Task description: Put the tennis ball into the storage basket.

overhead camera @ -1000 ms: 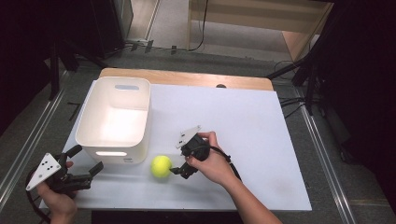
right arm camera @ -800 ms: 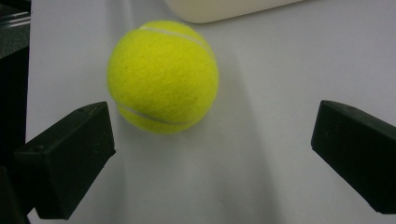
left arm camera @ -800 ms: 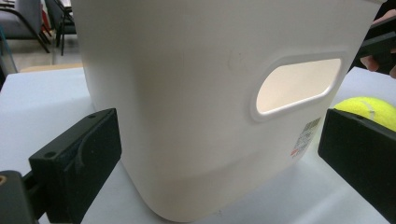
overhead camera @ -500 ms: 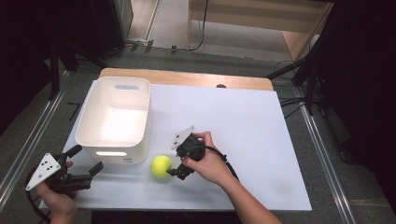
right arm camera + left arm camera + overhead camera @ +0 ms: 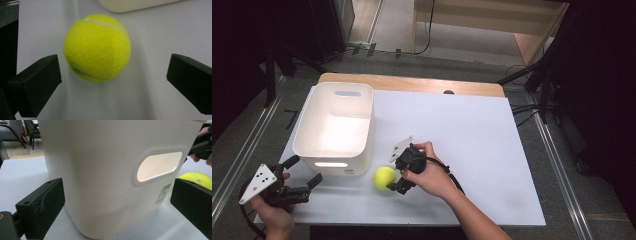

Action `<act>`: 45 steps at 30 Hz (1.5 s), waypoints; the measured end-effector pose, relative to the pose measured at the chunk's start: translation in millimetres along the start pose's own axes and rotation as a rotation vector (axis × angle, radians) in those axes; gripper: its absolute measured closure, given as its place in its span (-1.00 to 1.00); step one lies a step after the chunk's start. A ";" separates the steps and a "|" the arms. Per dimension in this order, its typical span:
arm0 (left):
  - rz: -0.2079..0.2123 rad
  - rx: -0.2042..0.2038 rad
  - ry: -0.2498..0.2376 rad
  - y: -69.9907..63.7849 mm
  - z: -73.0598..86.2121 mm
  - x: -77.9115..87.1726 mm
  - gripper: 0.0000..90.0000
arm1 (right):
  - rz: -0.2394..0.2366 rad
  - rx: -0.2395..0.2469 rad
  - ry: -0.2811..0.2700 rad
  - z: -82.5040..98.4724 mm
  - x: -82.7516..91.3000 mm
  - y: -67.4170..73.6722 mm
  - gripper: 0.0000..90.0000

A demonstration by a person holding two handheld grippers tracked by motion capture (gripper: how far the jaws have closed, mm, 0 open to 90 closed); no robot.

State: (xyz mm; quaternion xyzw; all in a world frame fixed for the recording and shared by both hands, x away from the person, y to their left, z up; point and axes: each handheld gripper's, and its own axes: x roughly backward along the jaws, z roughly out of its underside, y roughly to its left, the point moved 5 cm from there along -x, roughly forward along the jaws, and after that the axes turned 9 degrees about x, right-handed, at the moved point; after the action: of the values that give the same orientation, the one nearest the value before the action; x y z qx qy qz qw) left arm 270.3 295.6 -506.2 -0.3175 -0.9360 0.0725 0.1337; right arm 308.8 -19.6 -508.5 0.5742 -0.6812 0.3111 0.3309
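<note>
A yellow tennis ball (image 5: 384,178) lies on the white table top (image 5: 472,130) just in front of the white bin (image 5: 335,127). My right gripper (image 5: 398,180) sits right beside the ball on its right, open. In the right gripper view the ball (image 5: 97,47) rests on the table between and just ahead of the spread jaws, touching neither. My left gripper (image 5: 304,172) is open at the table's front left corner, pointing at the bin's near wall (image 5: 107,170). The ball (image 5: 197,178) peeks out past the right jaw there.
The bin has a handle slot (image 5: 158,166) in its near wall and stands at the table's left. A wooden strip (image 5: 412,84) runs along the far edge. Metal rails and cables lie on the floor around the table.
My right gripper has moved left and toward the table's front, closing in on the ball. The left gripper has stayed where it was.
</note>
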 end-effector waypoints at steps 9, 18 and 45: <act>0.001 0.000 0.001 -0.1 0.0 0.1 -1.00 | -0.028 -0.009 0.032 -3.0 -7.2 6.3 -1.00; 0.001 -0.001 0.002 -0.1 0.1 0.0 -1.00 | -0.037 0.001 0.038 -6.5 -14.0 10.0 -0.89; 0.002 0.003 0.003 0.2 0.0 -0.1 -1.00 | -0.041 -0.036 0.033 -12.4 -25.2 12.7 -0.51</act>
State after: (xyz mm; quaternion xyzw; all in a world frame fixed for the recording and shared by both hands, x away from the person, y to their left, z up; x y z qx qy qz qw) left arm 270.5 295.7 -506.2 -0.3183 -0.9353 0.0735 0.1357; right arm 300.5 6.8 -522.2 0.5767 -0.6693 0.3014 0.3587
